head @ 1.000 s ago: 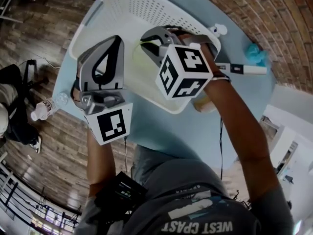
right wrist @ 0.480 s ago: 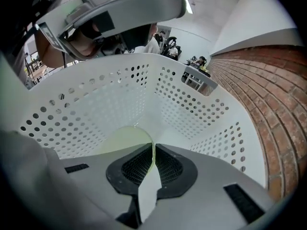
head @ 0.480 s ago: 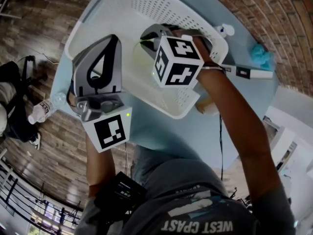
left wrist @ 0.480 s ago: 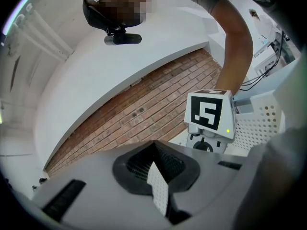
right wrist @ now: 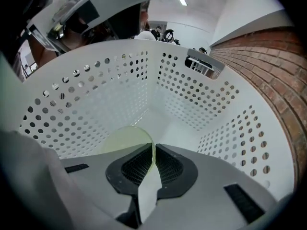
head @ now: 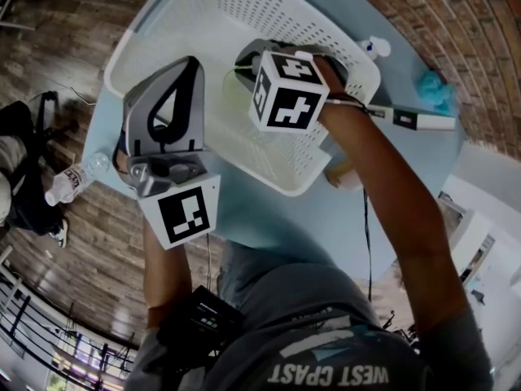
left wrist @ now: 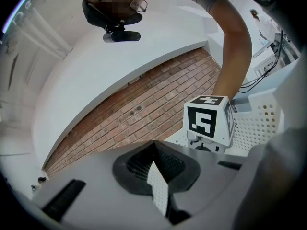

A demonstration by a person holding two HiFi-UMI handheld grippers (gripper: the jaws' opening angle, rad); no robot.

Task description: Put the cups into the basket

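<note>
White perforated plastic basket (head: 269,15) walls stand on every side of my right claw (right wrist: 152,153), which is down inside it. Its jaws are pinched almost together on the thin wall of a pale yellow-green translucent cup (right wrist: 125,139). The cup's rim curves up between the pads and its body bulges to the left of them. I cannot tell whether the cup touches the basket floor. Ahead of the cup the floor lies bare out to the far corner, with open room toward the left and right walls too.

My left claw (left wrist: 154,152) is at the basket's left rim, jaws closed on a sliver of the perforated wall. Beyond it sits the marker cube of the right claw, near but apart.

The basket rests on a round pale blue table (head: 326,218), its near corner short of the table's near edge. A cream cup (head: 346,177) stands on the table just beside the basket's near right side, partly under my right forearm. Farther right lie a white marker pen (head: 407,119) and a crumpled teal thing (head: 431,92), both clear of the basket.
</note>
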